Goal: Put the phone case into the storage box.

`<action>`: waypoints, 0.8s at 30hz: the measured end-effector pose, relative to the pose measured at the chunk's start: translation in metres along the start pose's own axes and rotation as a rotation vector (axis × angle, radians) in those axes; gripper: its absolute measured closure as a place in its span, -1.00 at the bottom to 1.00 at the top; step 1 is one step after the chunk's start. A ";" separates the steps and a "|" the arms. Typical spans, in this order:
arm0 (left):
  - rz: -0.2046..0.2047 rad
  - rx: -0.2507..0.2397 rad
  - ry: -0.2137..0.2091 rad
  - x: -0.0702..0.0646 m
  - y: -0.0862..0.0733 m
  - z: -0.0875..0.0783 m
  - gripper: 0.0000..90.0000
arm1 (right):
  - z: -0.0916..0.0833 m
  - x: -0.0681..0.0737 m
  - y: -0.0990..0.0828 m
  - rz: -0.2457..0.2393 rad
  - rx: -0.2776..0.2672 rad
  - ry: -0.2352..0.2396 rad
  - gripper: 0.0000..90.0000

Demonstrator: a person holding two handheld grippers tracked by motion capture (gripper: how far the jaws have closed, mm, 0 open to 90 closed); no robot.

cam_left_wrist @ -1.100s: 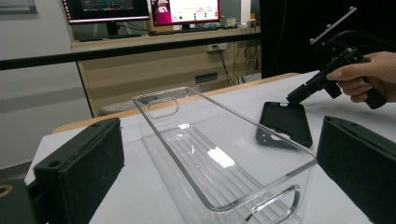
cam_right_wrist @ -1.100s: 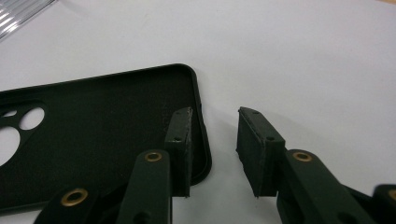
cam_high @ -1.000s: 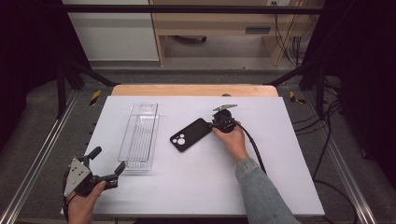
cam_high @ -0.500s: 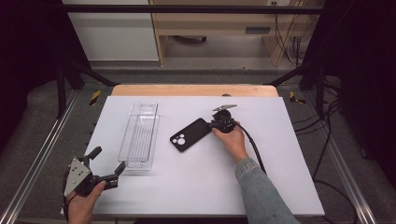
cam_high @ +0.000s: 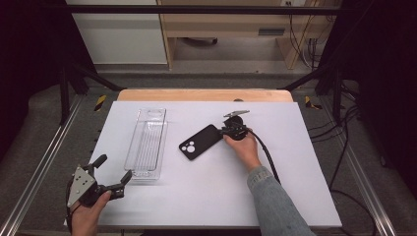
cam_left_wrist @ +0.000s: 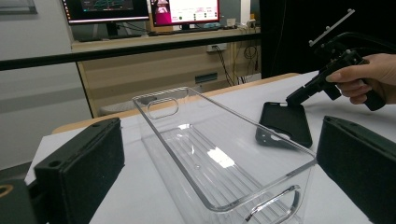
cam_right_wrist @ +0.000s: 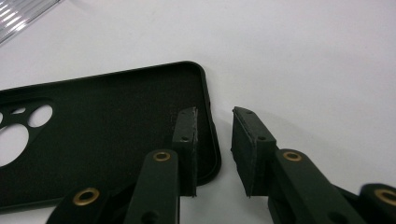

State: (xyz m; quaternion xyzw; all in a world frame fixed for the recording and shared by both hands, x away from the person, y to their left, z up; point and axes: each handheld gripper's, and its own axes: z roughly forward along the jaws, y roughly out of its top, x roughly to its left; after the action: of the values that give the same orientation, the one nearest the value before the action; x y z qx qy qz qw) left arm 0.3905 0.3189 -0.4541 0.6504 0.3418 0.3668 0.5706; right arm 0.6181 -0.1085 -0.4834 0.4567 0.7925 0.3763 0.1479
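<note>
Black phone case [cam_high: 200, 141] flat mid-tabletop [cam_high: 295, 196], right claw [cam_right_wrist: 214, 140] straddling its 3 o'clock edge, jaws just closing, gap remaining outside, clear plastic bin [cam_high: 146, 142] at 9 o'clock, left claw [cam_high: 112, 171] open, bare tabletop at 6 o'clock

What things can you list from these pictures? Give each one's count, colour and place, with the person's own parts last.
phone case: one, black, mid-table, open side up, camera holes toward the tray
tray: one, clear plastic, left of the phone case
table: one, white top
monitors: two, lit, on a far desk
right gripper: one, black, jaws astride the phone case's side wall, a gap showing on the outer side
left gripper: one, black, jaws wide, near the tray's front end
hands: two, one on each gripper
</note>
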 end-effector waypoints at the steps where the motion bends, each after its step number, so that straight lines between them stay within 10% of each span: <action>1: 0.000 0.000 0.000 0.000 0.000 0.000 -0.99 | 0.000 0.000 0.000 0.000 0.000 0.001 0.59; 24: -0.001 0.000 0.000 0.000 0.000 0.000 -0.99 | 0.002 0.001 -0.001 -0.002 0.008 0.015 0.68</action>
State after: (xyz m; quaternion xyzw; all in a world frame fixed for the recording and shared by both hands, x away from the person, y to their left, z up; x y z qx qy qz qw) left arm 0.3906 0.3189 -0.4541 0.6504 0.3422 0.3664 0.5707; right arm 0.6179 -0.1074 -0.4852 0.4535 0.7956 0.3763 0.1405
